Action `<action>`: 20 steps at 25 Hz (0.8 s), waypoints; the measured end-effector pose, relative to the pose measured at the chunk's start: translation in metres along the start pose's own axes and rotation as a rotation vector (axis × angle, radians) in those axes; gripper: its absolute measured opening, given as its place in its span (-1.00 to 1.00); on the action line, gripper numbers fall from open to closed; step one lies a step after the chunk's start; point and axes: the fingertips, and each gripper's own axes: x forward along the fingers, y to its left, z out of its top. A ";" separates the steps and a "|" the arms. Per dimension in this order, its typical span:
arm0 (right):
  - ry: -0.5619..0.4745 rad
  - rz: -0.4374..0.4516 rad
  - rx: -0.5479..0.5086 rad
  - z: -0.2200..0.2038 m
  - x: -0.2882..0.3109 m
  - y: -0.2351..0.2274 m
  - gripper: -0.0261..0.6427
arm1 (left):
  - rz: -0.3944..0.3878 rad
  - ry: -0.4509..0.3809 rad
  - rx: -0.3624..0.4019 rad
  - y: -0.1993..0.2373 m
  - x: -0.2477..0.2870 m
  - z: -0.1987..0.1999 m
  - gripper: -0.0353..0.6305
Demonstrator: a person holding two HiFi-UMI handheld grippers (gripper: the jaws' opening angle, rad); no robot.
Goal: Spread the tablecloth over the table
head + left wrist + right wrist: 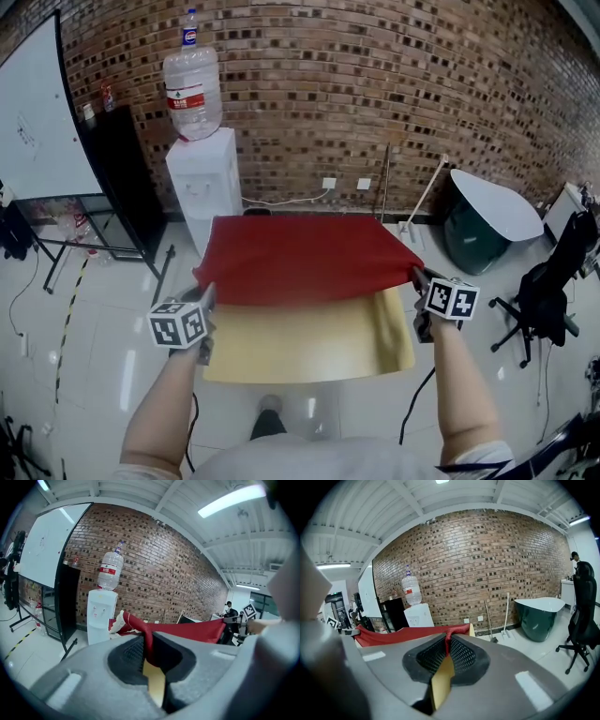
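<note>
A red tablecloth is stretched over the far half of a tan table, whose near half lies bare. My left gripper is shut on the cloth's near left corner, and my right gripper is shut on its near right corner. In the left gripper view the tablecloth runs out of the closed jaws toward the right, with a white lace edge showing. A thin fold of the tablecloth is pinched between the jaws in the right gripper view, and the rest of it spreads to the left.
A white water dispenser with a big bottle stands by the brick wall behind the table. A dark green tub sits at the right, with a black office chair near it. At the left are a whiteboard and a black cabinet.
</note>
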 end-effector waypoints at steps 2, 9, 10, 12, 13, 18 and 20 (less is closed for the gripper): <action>0.010 0.004 0.000 -0.019 -0.013 -0.002 -0.88 | 0.004 0.014 -0.007 -0.006 -0.011 -0.018 -0.84; 0.066 -0.005 0.010 -0.092 -0.050 -0.010 -0.87 | 0.012 0.095 -0.059 -0.012 -0.038 -0.084 -0.84; 0.071 -0.008 0.010 -0.102 -0.054 -0.010 -0.87 | 0.014 0.110 -0.067 -0.012 -0.040 -0.093 -0.83; 0.081 -0.008 0.020 -0.121 -0.061 -0.010 -0.87 | 0.017 0.140 -0.078 -0.010 -0.045 -0.109 -0.83; 0.087 -0.012 0.028 -0.131 -0.064 -0.010 -0.87 | 0.018 0.151 -0.077 -0.010 -0.046 -0.116 -0.83; 0.113 -0.042 0.061 -0.165 -0.078 -0.016 -0.87 | 0.038 0.180 -0.073 -0.007 -0.051 -0.138 -0.83; 0.125 -0.040 0.080 -0.179 -0.083 -0.018 -0.87 | 0.042 0.187 -0.092 -0.007 -0.053 -0.147 -0.83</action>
